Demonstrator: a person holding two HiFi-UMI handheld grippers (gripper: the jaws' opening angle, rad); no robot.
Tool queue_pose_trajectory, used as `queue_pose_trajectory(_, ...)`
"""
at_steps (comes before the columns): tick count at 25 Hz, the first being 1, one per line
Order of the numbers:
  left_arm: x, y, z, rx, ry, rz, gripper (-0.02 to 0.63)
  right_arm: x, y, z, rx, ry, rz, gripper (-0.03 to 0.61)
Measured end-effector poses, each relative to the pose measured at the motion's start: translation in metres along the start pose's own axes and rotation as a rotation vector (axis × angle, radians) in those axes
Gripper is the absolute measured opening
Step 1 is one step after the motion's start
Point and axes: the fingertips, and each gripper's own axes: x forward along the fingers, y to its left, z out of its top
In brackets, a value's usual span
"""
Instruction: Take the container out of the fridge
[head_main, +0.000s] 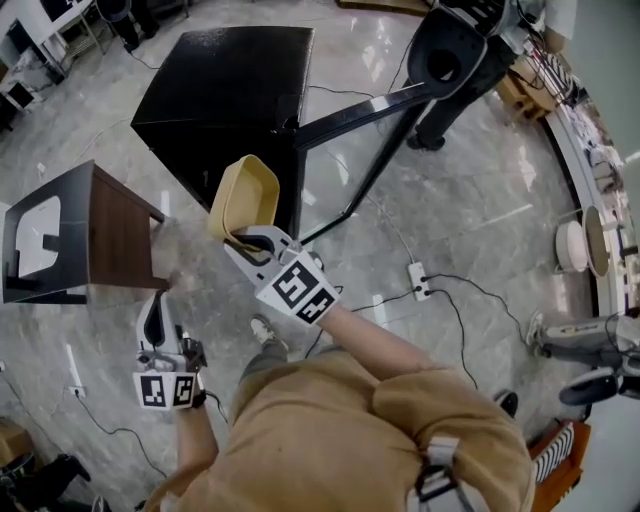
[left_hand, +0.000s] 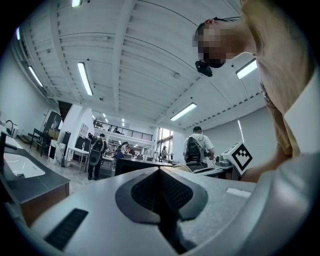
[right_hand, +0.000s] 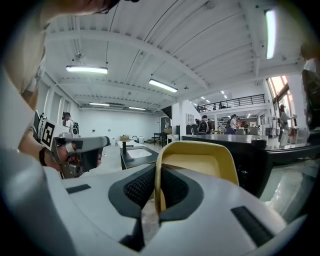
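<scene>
Container (head_main: 243, 195) rim pinched by outstretched right gripper (head_main: 244, 238); lowered left gripper (head_main: 156, 312), fingers (left_hand: 142, 192) pressed together

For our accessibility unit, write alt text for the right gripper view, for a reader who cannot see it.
The right gripper clamps one wall of a yellow container between its fingers. The left gripper shows at the left, a black cabinet behind the container.

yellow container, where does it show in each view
head view: yellow container left of centre, in the right gripper.
left gripper view: not clearly in it.
right gripper view: centre, wall between the jaws.
shared landmark: black cabinet, in all three views.
</scene>
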Motion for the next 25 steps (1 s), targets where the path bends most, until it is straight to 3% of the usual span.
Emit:
queue_pose_trajectory(13, 0.005, -0.044, 0.011, 0.029, -0.014, -0.018, 0.002, -0.076, 0.008, 0.01, 0.021, -0.068, -0.003, 0.017)
queue_pose_trajectory(25, 0.004, -0.066, 0.017, 0.046, -0.013, 0.007, 0.002, -0.149, -0.032, -0.002, 0.028, -0.064, -0.119, 0.017)
